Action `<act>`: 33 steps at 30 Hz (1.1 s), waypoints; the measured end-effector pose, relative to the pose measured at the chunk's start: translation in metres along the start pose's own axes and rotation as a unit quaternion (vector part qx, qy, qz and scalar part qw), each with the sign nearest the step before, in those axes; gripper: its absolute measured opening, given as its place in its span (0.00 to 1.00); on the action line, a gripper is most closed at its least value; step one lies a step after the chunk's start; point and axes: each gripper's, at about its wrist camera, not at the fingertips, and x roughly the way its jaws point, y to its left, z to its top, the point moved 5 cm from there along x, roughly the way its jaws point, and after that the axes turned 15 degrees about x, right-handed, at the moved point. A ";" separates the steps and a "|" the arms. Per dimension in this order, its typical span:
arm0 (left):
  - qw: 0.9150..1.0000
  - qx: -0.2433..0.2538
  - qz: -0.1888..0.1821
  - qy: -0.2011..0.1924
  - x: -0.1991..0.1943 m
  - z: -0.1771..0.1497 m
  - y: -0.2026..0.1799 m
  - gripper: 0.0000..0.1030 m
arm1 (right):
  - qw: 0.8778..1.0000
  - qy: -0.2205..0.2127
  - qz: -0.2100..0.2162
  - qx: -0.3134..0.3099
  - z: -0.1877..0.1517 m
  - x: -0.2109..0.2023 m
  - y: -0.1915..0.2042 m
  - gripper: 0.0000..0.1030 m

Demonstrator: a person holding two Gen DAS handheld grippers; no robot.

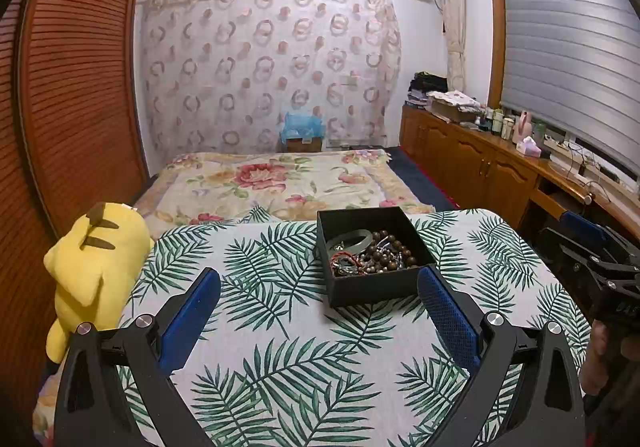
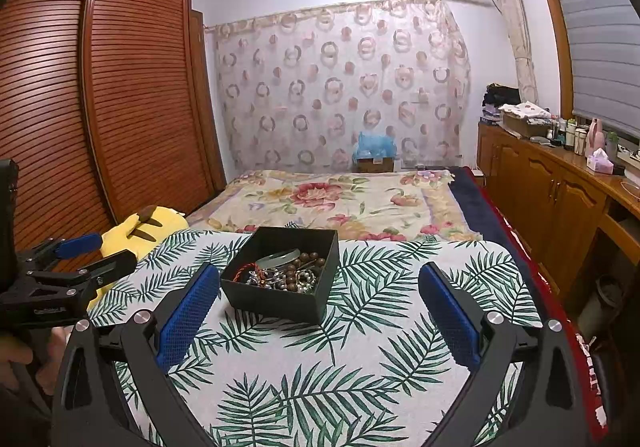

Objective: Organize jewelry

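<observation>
Currently both claws, left claw [image 1: 319, 309] and right claw [image 2: 319, 303], gape empty near black box [image 1: 374, 289] holding all jewelry [image 1: 370, 253] tangled; start or end unclear.

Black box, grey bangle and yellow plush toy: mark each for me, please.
black box [image 1: 374, 289], left wrist view, on its near outer wall.
grey bangle [image 1: 352, 239], left wrist view, on the band's top edge inside the box.
yellow plush toy [image 1: 94, 267], left wrist view, on its body beside the leaf-print cloth.
</observation>
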 end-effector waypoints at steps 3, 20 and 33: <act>1.000 0.000 0.001 -0.001 0.000 0.000 0.000 0.92 | 1.000 0.000 0.000 0.000 0.000 0.000 0.000 0.97; 1.000 0.001 0.002 -0.006 -0.007 0.001 -0.003 0.92 | 1.000 -0.001 0.000 0.000 -0.001 0.001 0.000 0.97; 1.000 0.001 0.002 -0.007 -0.009 0.002 -0.005 0.92 | 1.000 -0.001 -0.001 0.000 -0.002 0.002 0.000 0.97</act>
